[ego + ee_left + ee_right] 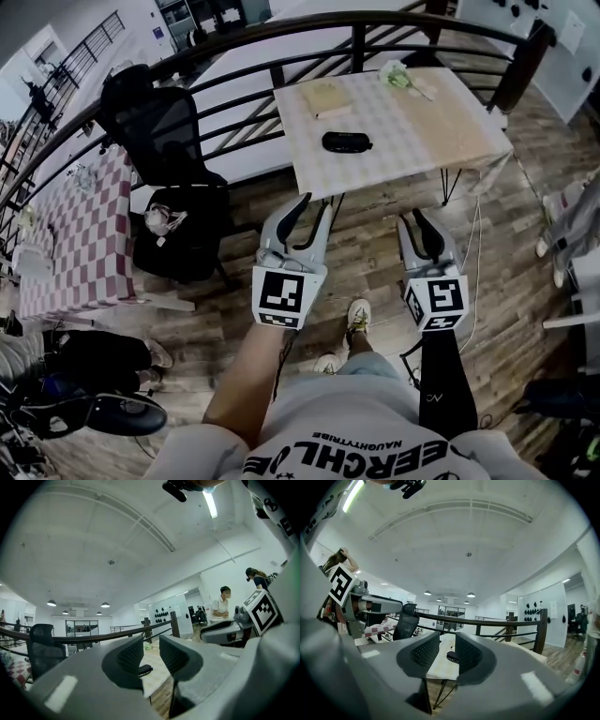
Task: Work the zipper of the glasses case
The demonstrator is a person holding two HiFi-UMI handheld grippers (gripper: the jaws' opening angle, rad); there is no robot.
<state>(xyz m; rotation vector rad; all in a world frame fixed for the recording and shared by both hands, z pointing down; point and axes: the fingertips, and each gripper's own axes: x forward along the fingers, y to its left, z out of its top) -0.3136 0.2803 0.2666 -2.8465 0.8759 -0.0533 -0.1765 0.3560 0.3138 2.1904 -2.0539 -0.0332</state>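
Note:
The black glasses case [347, 142] lies shut on the table with the pale checked cloth [422, 122], near its front edge. Both grippers hang over the wooden floor short of that table, pointing toward it. My left gripper [316, 203] is open, with nothing between its fingers. In the left gripper view the case [145, 670] shows far off, low in the gap of the left gripper [151, 656]. My right gripper [413, 218] is open and empty too. In the right gripper view the case [451, 656] sits in the distance between the jaws of the right gripper [447, 651].
A tan book [326, 97] and a green bundle [398, 77] lie at the table's far side. A dark curved railing [234, 56] runs behind. A black office chair [159, 131], a black bag [183, 234] and a red checked table [80, 234] stand left. A person [220, 609] stands far right.

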